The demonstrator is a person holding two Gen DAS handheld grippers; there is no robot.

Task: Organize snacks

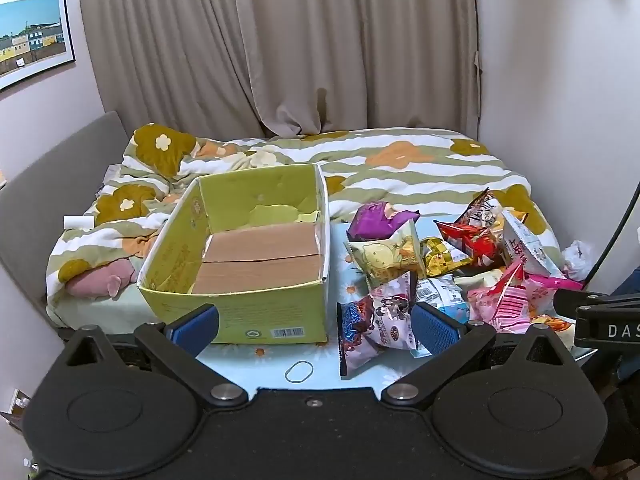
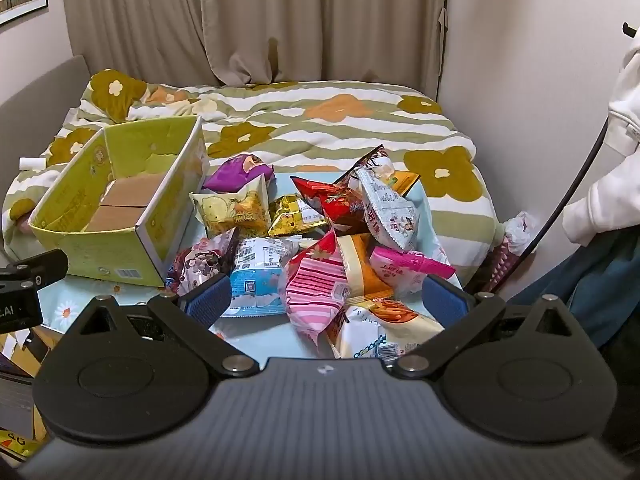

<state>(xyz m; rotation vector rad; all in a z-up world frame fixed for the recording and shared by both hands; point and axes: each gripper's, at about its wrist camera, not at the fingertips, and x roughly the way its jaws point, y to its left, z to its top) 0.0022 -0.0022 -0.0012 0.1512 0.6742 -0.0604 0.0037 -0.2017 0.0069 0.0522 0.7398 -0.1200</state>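
Bed behind | box base hidden | 2 tools spread, snacks overlapping

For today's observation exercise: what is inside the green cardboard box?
Inside the green cardboard box only its brown bottom flaps show; no snacks are visible in it. The near corner of the floor is hidden behind the box's front wall.

Both cameras sit low at the near edge of the table, looking forward and slightly down toward the bed and curtain. The left wrist view stands close before the open box, snack bags at 2 o'clock. The right wrist view faces the snack bags closely, box at 10 o'clock. Both share box, bags, bed and curtain.
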